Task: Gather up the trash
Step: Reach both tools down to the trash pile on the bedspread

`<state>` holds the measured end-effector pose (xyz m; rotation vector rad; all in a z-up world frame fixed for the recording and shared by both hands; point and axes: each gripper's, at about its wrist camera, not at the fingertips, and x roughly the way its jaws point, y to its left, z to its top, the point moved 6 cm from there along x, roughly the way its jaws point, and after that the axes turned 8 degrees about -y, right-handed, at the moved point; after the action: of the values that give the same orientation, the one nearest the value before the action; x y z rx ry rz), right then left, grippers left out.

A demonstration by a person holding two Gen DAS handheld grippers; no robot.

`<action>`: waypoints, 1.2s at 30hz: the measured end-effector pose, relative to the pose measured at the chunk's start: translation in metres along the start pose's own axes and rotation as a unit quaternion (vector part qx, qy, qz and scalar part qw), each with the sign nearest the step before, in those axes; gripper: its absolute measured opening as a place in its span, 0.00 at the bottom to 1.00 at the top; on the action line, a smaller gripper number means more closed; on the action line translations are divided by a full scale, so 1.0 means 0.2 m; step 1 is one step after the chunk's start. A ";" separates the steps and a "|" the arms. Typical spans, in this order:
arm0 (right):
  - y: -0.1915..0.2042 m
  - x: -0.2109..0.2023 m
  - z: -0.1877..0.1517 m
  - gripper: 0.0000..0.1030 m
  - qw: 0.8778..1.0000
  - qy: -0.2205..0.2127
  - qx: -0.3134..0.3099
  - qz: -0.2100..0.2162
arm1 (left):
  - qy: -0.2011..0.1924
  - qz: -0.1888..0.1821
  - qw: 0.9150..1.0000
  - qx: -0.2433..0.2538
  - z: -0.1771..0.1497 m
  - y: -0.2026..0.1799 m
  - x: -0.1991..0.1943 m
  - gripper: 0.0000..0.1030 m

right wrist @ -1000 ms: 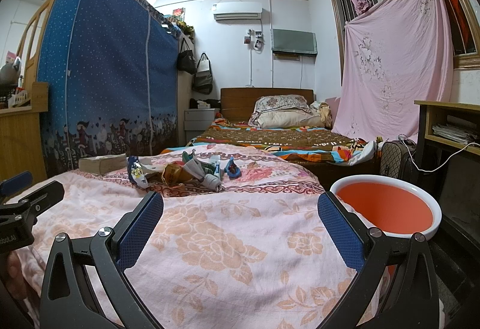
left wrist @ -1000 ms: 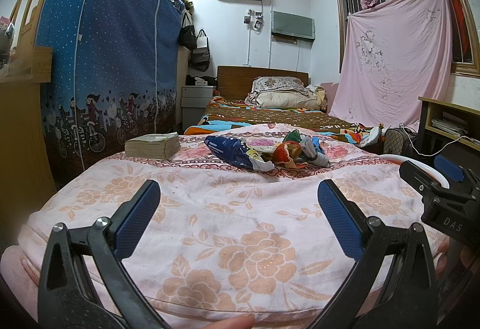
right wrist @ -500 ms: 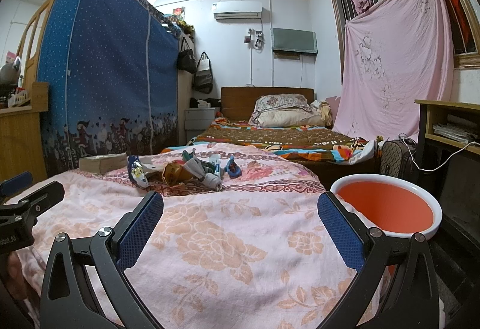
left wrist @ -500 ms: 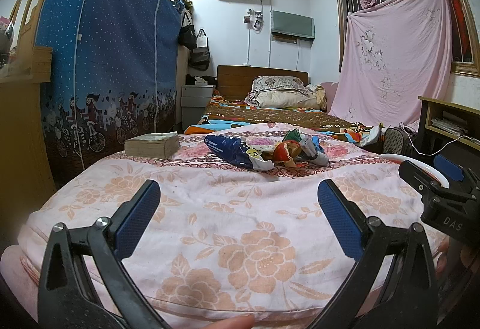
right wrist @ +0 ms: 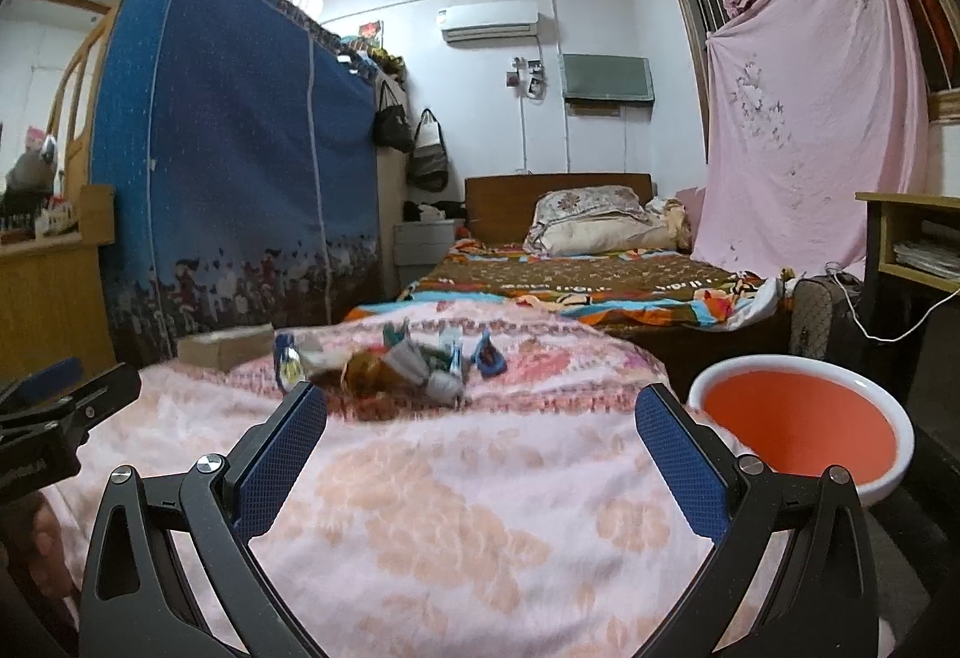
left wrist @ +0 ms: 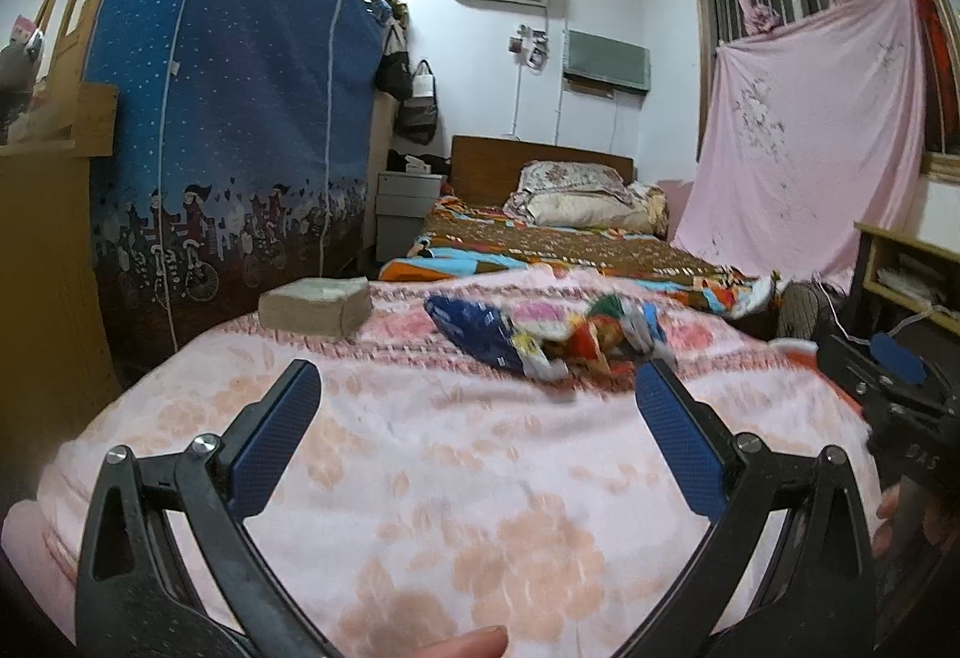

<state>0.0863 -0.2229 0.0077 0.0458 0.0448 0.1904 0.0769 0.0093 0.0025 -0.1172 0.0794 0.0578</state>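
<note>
**Both grippers wide and empty before the wrappers**

The left gripper [left wrist: 477,397] and right gripper [right wrist: 480,421] hover over the pink floral blanket [right wrist: 456,502], jaws spread wide, holding nothing. The trash pile [right wrist: 408,364], blurred, apparently crumpled wrappers, lies ahead beside a paper stack [left wrist: 315,305]. An orange basin [right wrist: 801,427] sits right of the blanket.

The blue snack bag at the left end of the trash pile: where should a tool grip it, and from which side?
Probably by its free left end, coming in low from the near edge with the left tool. The blue snack bag lies flat on the floral blanket, its right end tucked into the other wrappers, so only the left end looks clear. The view is blurred.
</note>
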 end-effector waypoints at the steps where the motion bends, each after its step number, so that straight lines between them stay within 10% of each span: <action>1: -0.01 0.01 0.02 1.00 1.000 -0.002 0.002 0.002 | -0.004 0.002 1.000 -0.001 0.02 0.00 0.02 0.89; 17: -0.02 0.36 0.44 1.00 0.994 -0.093 -0.036 0.051 | -0.071 0.006 0.997 0.003 0.31 0.00 0.30 0.89; 31: 0.02 0.73 0.11 1.00 0.987 0.125 -0.045 0.091 | 0.113 -0.009 0.993 -0.019 0.07 -0.05 0.62 0.83; 36: 0.00 0.77 -0.02 0.88 0.974 0.196 -0.020 0.108 | 0.178 -0.033 0.983 -0.033 -0.03 -0.09 0.69 0.64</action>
<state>0.2377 -0.1934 -0.0029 -0.0279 0.4313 0.4168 0.2142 -0.0028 -0.0124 -0.1951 0.4318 -0.0281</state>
